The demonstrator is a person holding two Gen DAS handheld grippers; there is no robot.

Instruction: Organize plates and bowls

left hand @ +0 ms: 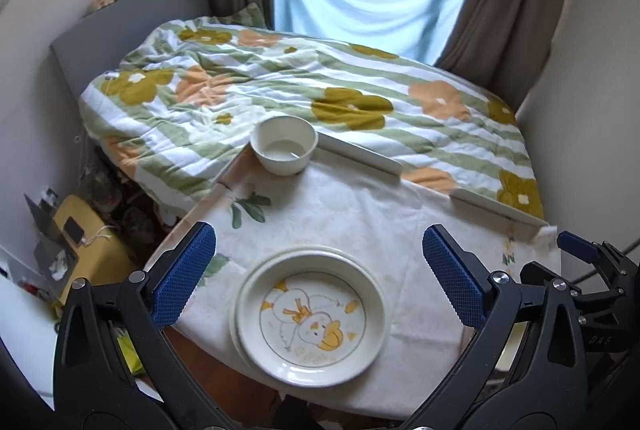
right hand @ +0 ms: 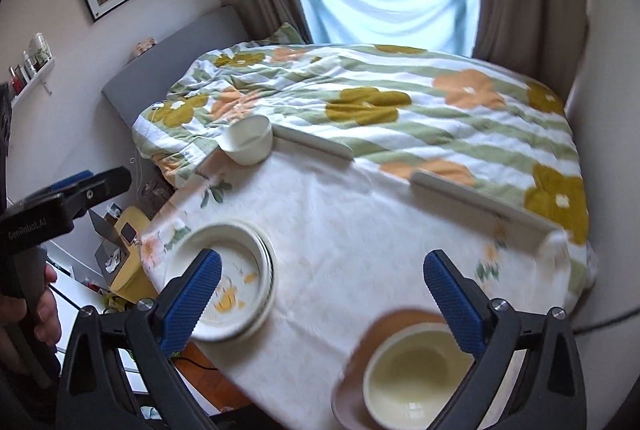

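A stack of cream plates, the top one with a duck picture (left hand: 312, 316), sits on the table's near left; it also shows in the right wrist view (right hand: 234, 272). A white bowl (left hand: 285, 144) stands at the table's far edge (right hand: 249, 139). A cream bowl (right hand: 418, 376) sits on a brown plate (right hand: 362, 354) at the near right. My left gripper (left hand: 320, 278) is open above the duck plate, holding nothing. My right gripper (right hand: 324, 294) is open and empty, the cream bowl just below its right finger.
A round table with a white floral cloth (left hand: 360, 214) stands against a bed with a flowered quilt (left hand: 320, 86). Two white bars (left hand: 360, 154) lie at the table's far edge. A yellow box (left hand: 88, 242) sits on the floor at left. The other gripper shows at the right (left hand: 588, 270).
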